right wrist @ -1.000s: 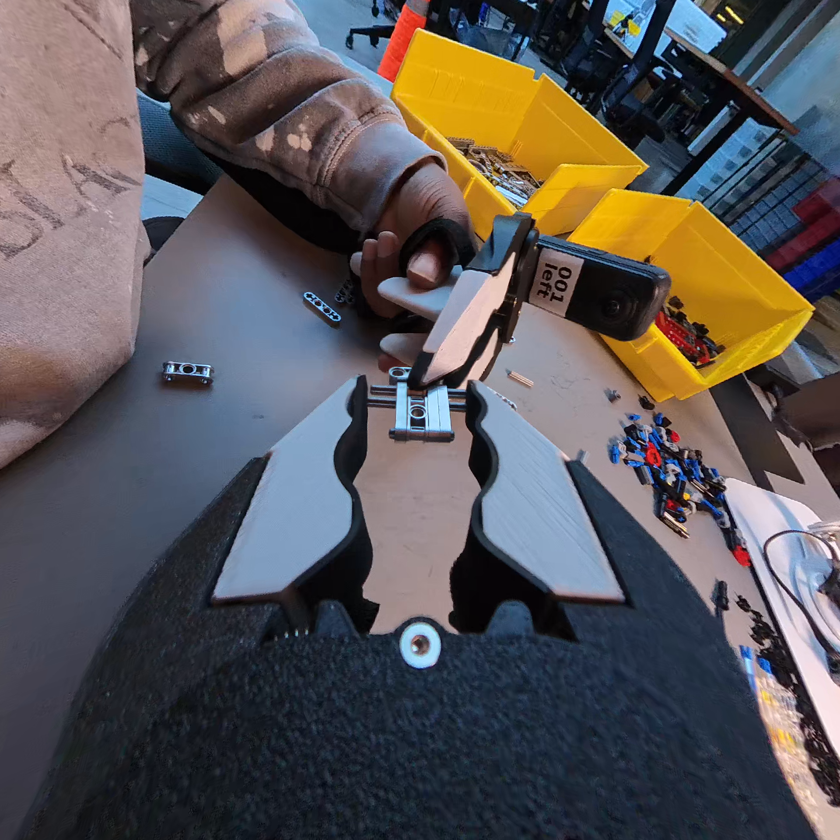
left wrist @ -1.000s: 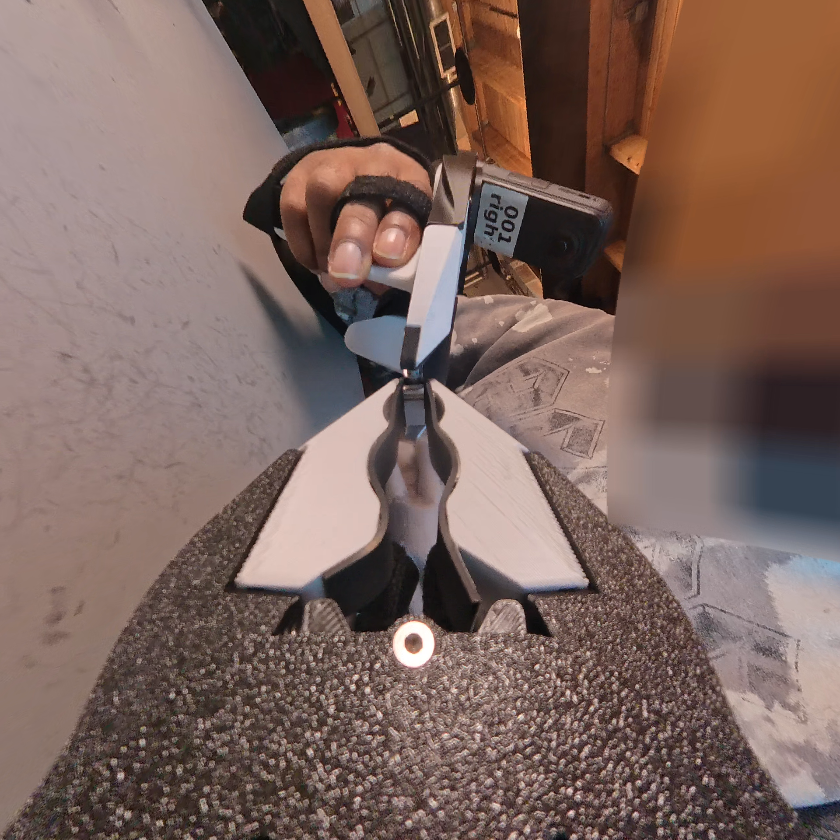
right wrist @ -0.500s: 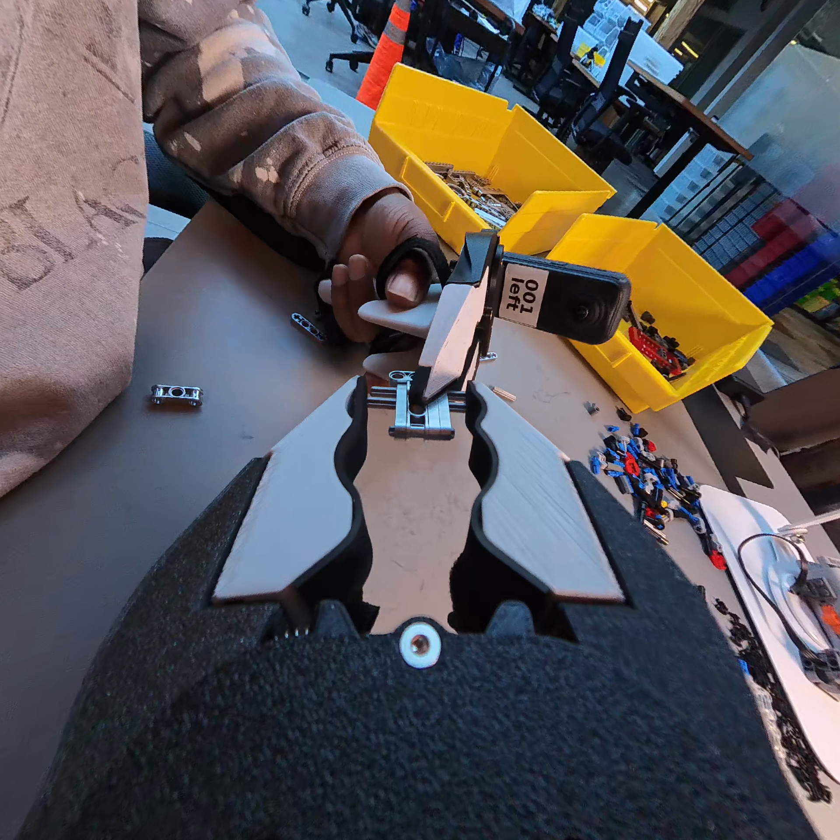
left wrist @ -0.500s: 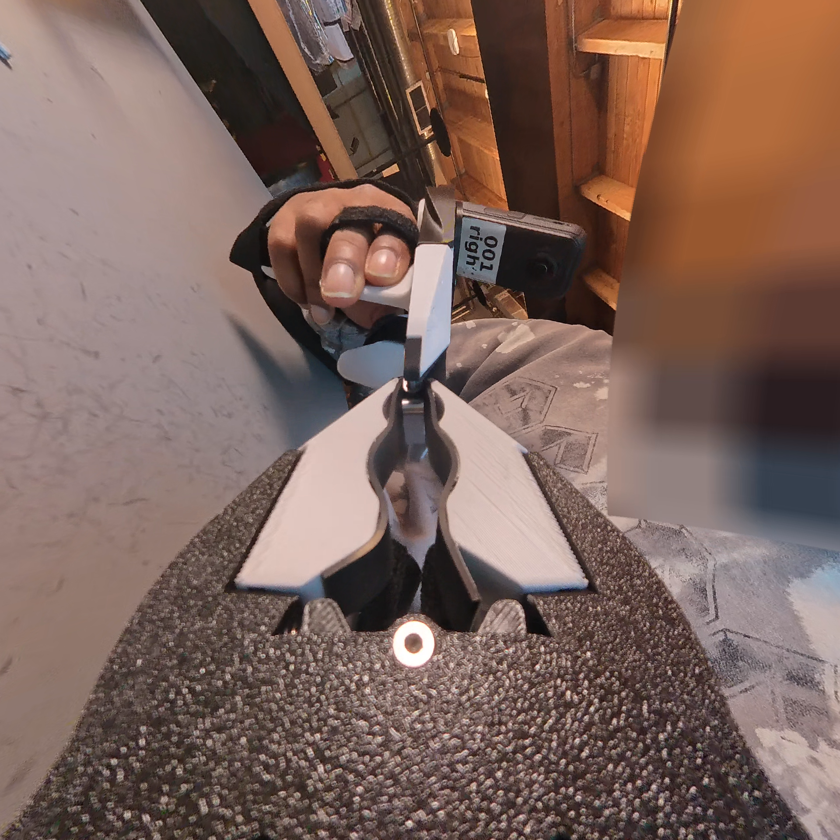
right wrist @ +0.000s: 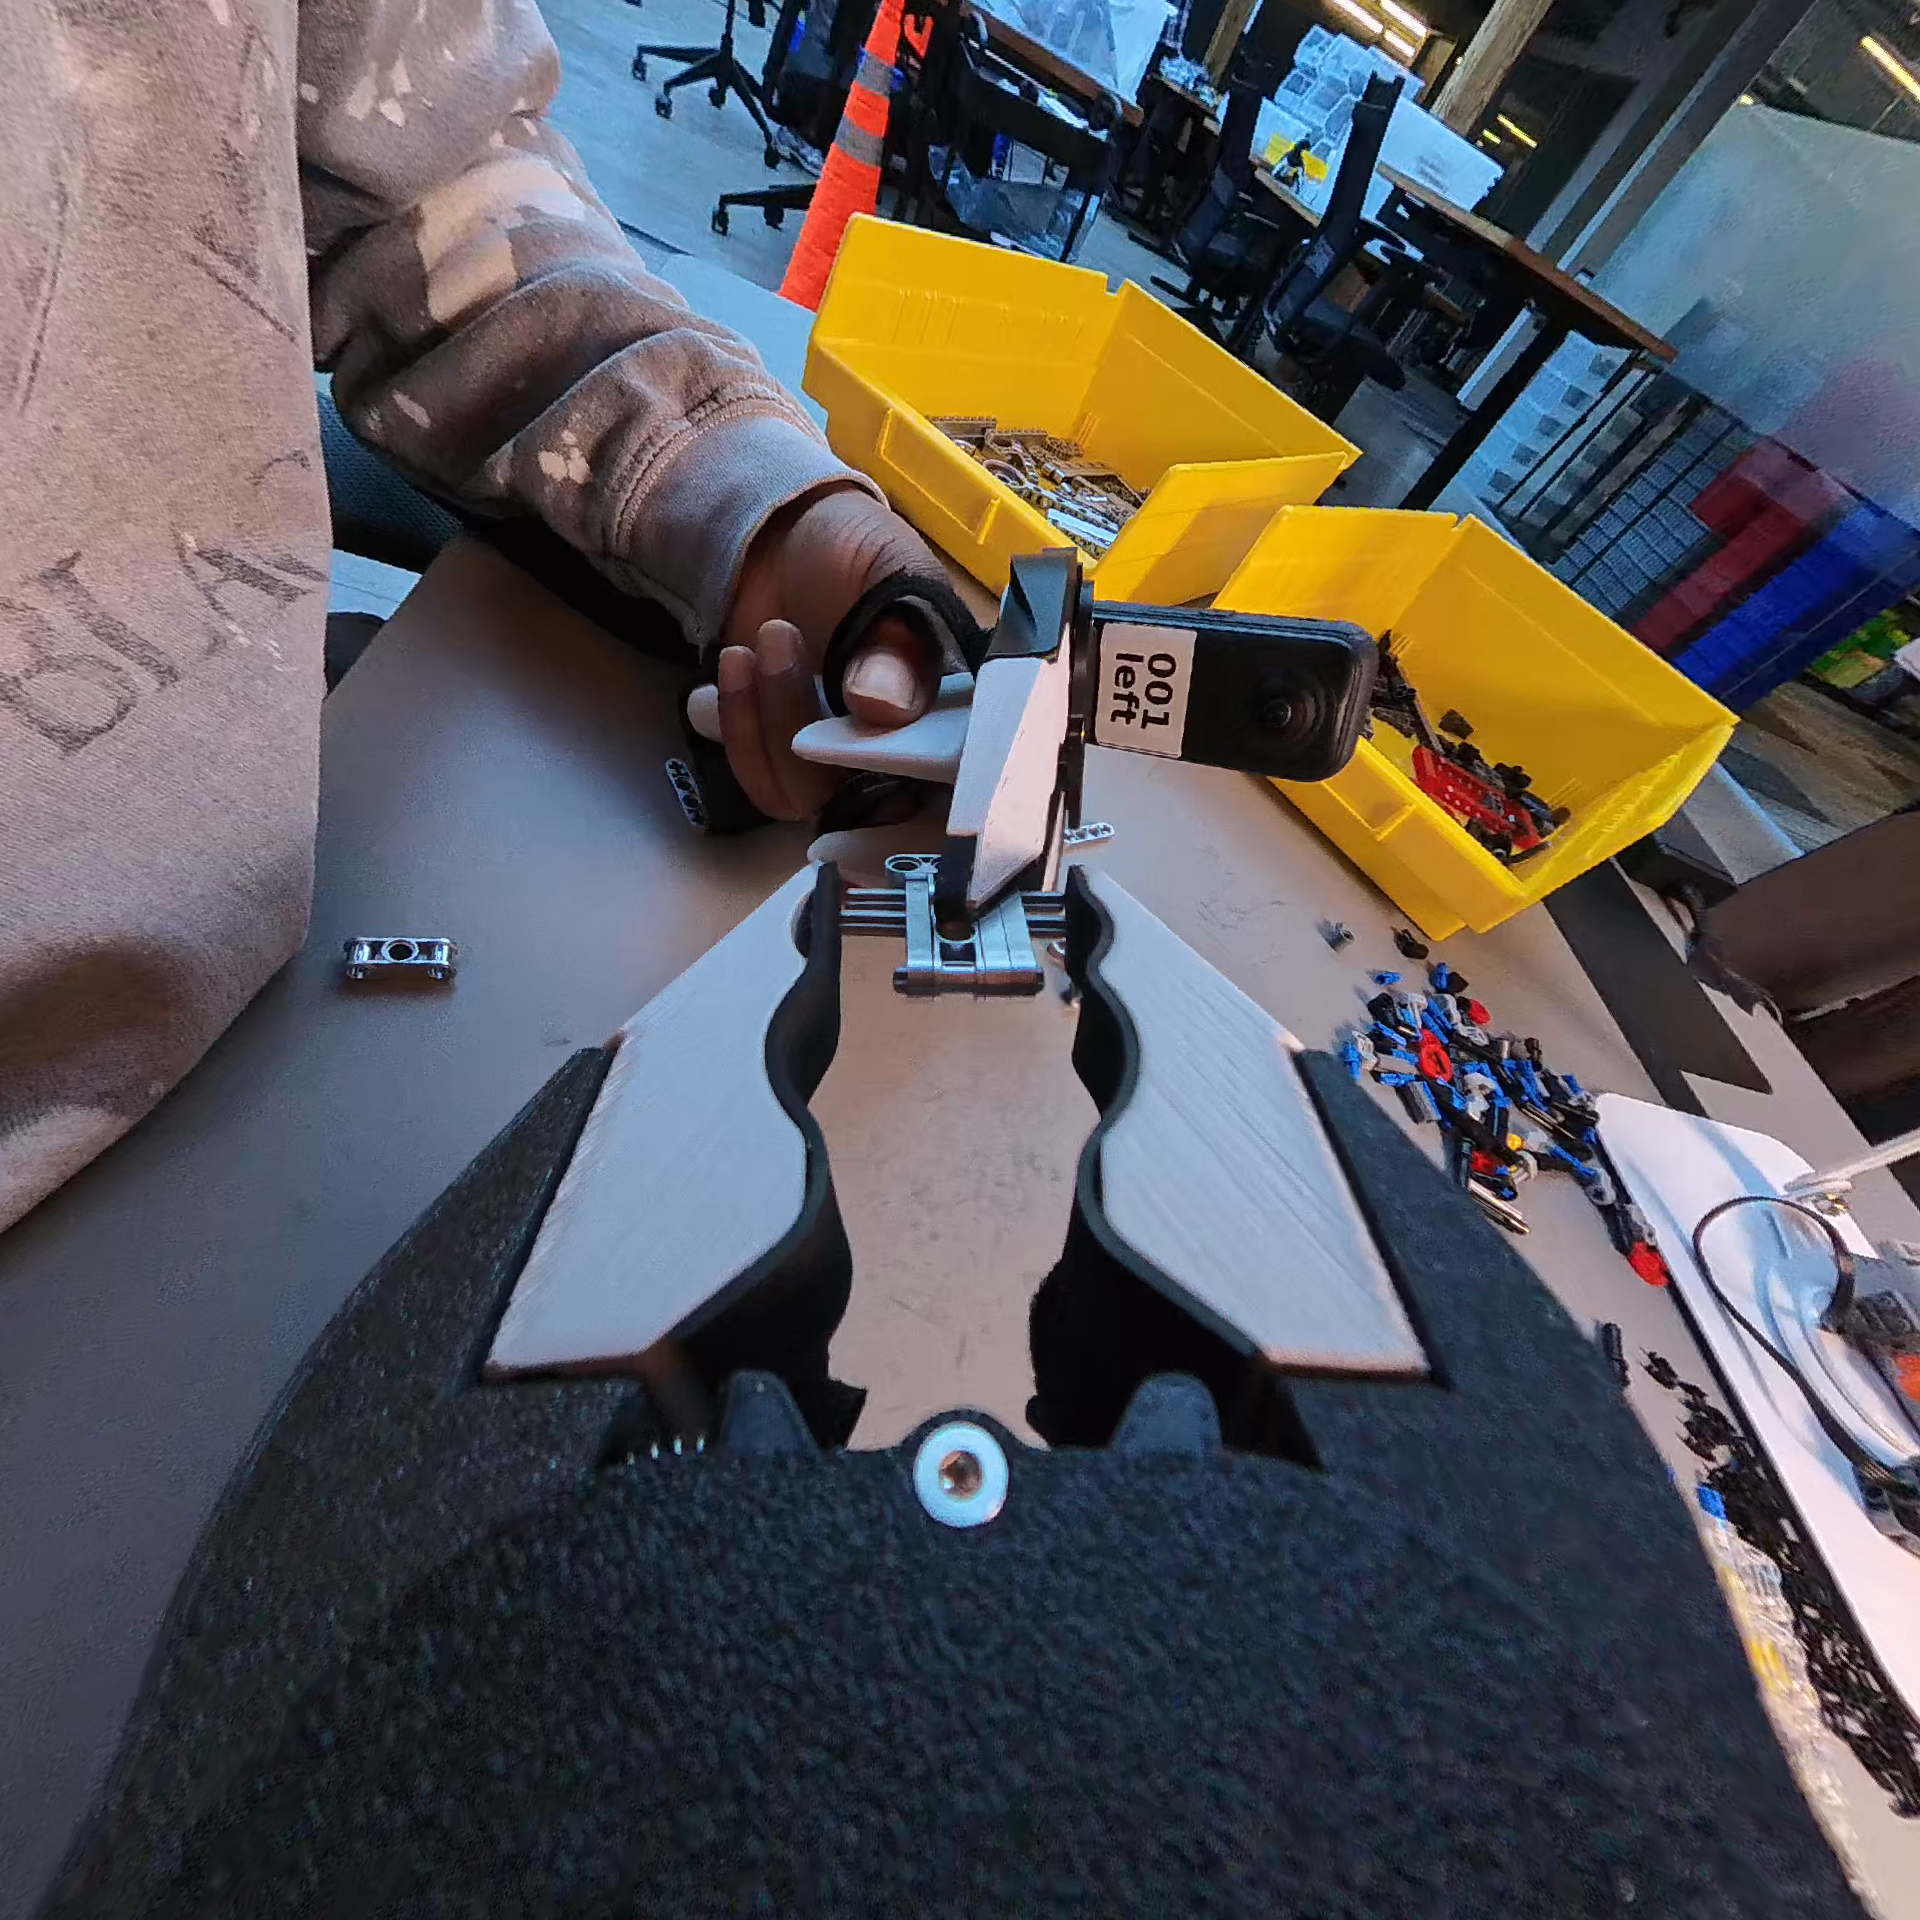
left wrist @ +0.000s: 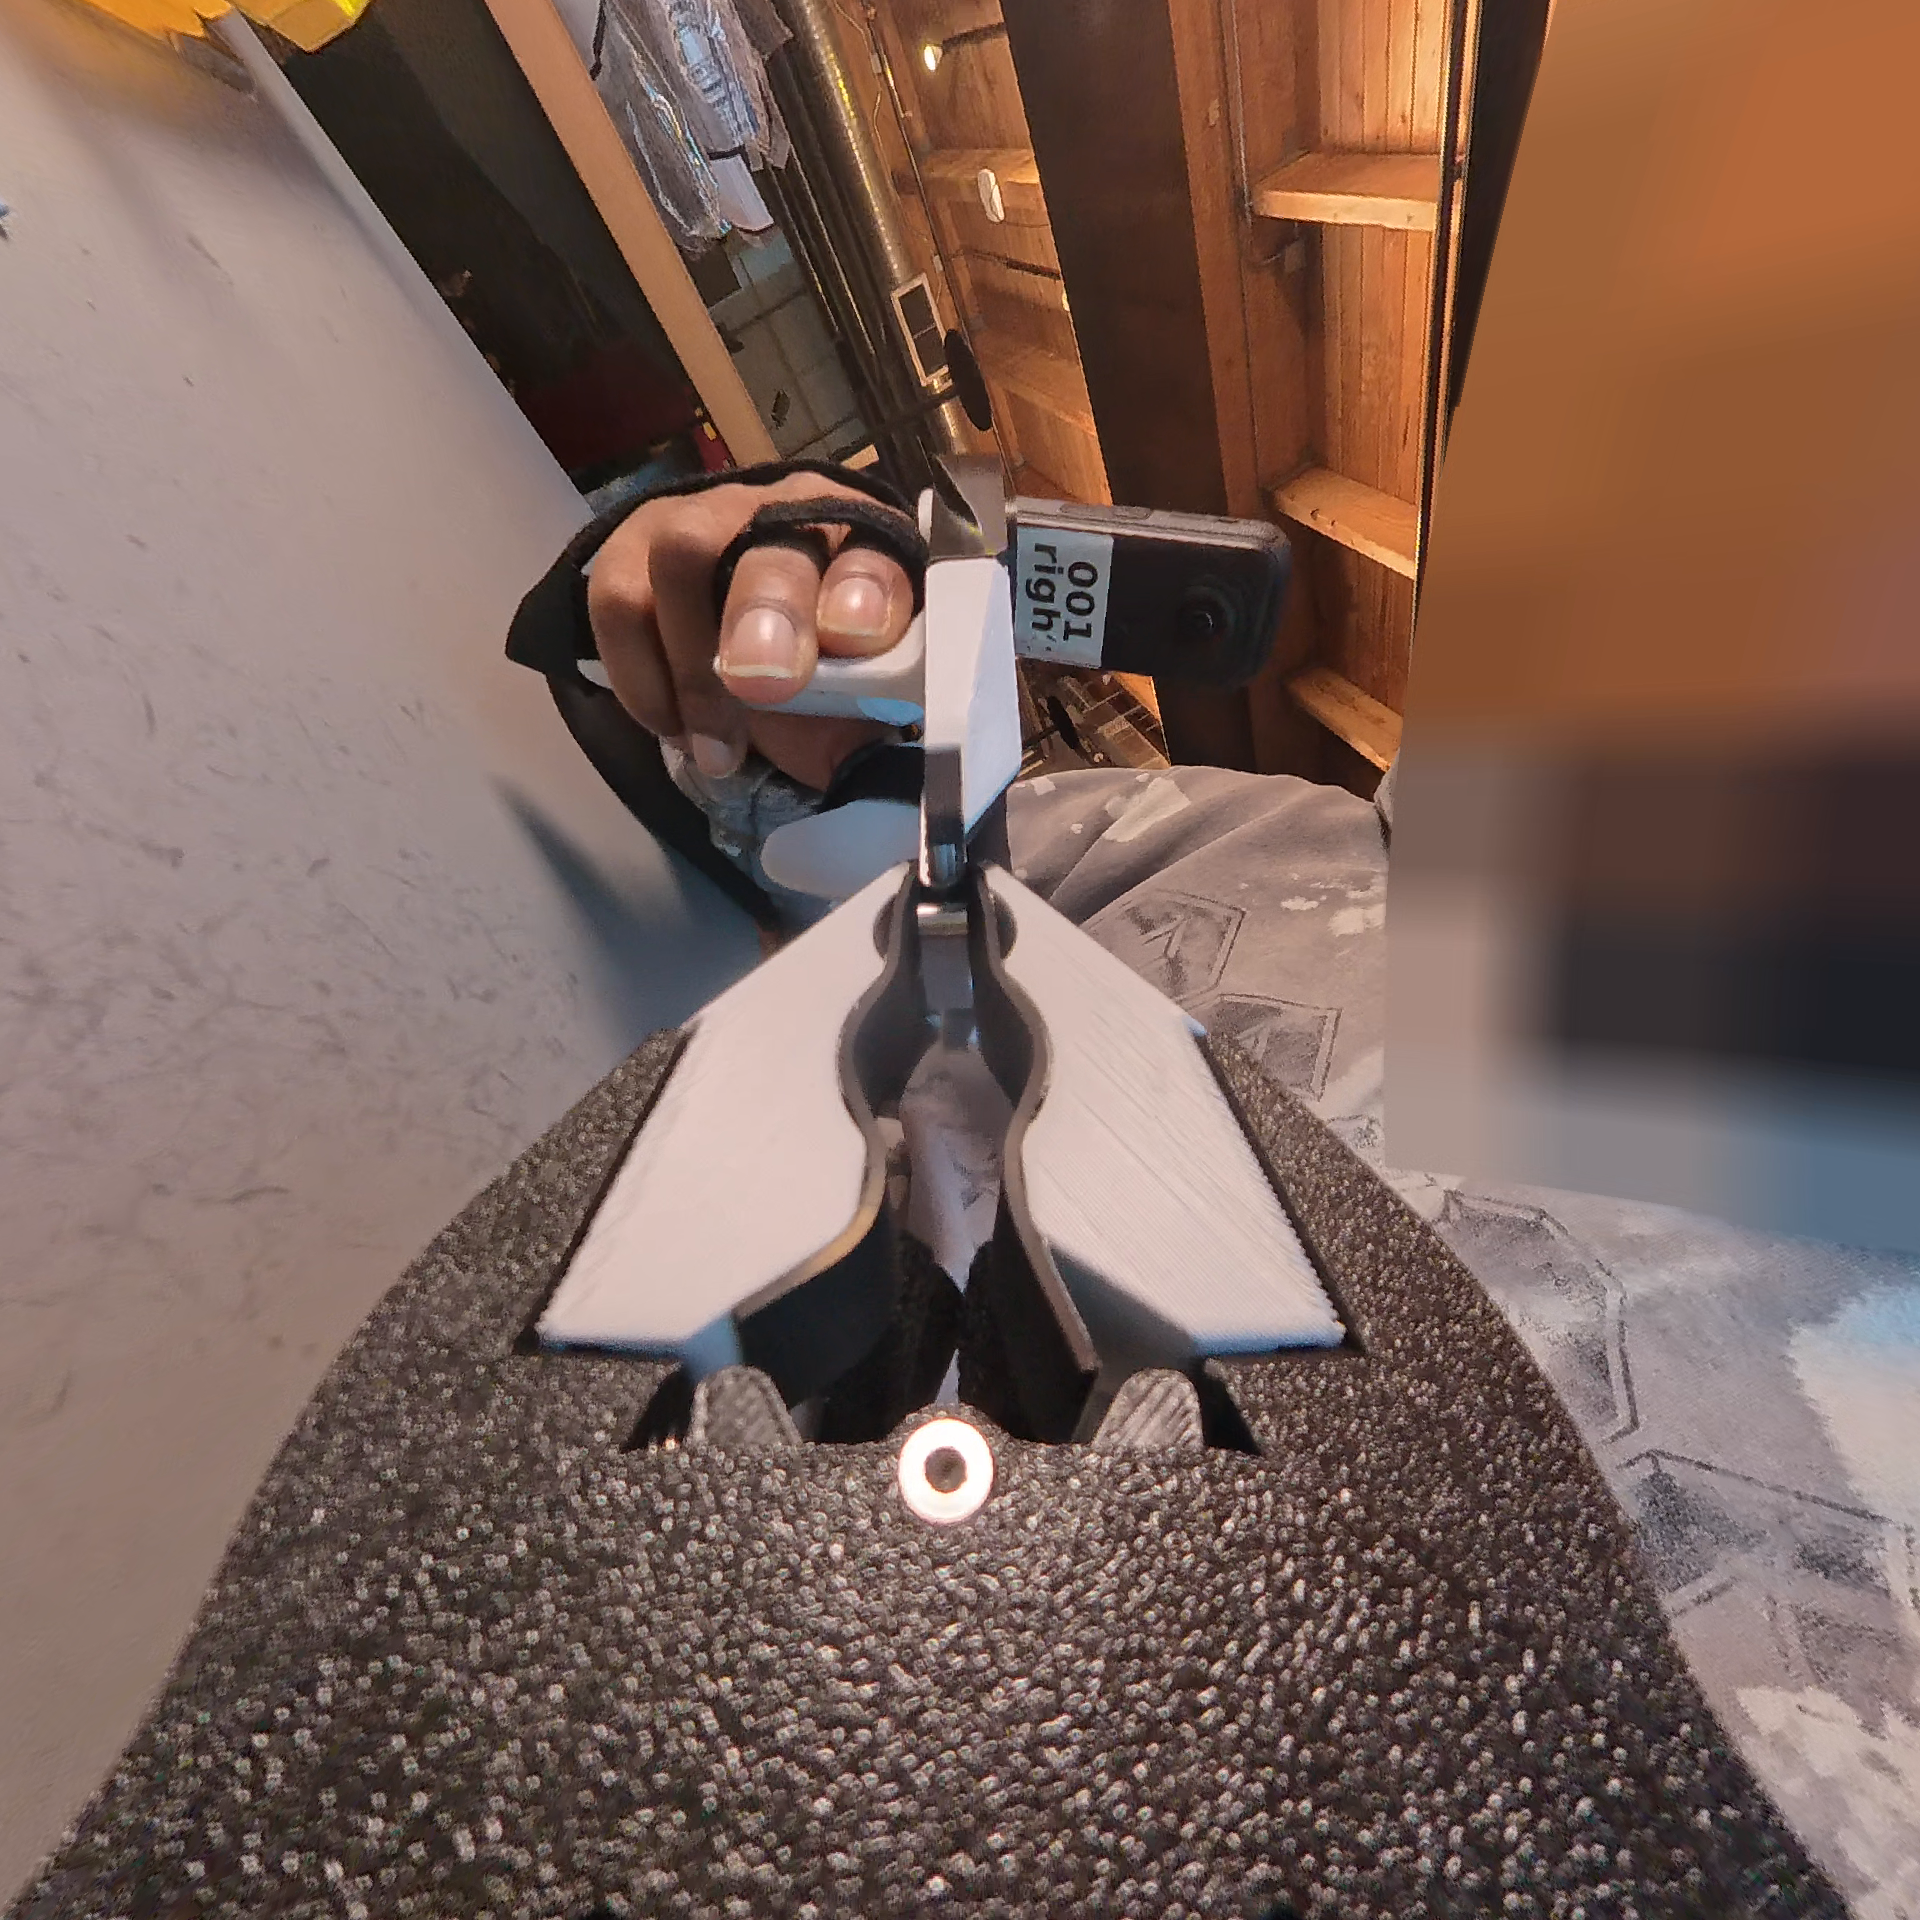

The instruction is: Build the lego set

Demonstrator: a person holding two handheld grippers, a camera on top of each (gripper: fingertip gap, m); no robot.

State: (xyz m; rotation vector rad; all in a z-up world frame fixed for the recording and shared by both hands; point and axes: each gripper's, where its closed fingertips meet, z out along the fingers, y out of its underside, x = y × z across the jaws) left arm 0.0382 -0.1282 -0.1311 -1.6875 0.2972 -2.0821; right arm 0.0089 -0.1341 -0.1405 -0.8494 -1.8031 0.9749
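A small grey assembly of beams and axles (right wrist: pixel 966 948) is held between both grippers above the brown table (right wrist: pixel 499 790). My right gripper (right wrist: pixel 948 914) has its jaws fairly wide apart and clamps the assembly by its axle ends. My left gripper (right wrist: pixel 982 883) comes from the far side, shut on the assembly's middle. In the left wrist view my left gripper (left wrist: pixel 940 904) is nearly closed on the thin grey piece (left wrist: pixel 943 920). The right gripper (left wrist: pixel 951 831) shows edge-on just beyond it, held by a hand (left wrist: pixel 727 613).
Two yellow bins (right wrist: pixel 1226 488) (right wrist: pixel 1621 748) with parts stand at the back. A pile of small blue, black and red parts (right wrist: pixel 1475 1091) lies at right, near a white tray (right wrist: pixel 1704 1195) with a cable. A loose grey beam (right wrist: pixel 400 956) lies at left by the sleeve (right wrist: pixel 582 416). The tips of both grippers are at nearly the same place.
Both grippers have kept their hold on the assembly. The left gripper has turned more upright over it, and both views have tilted upward a little.
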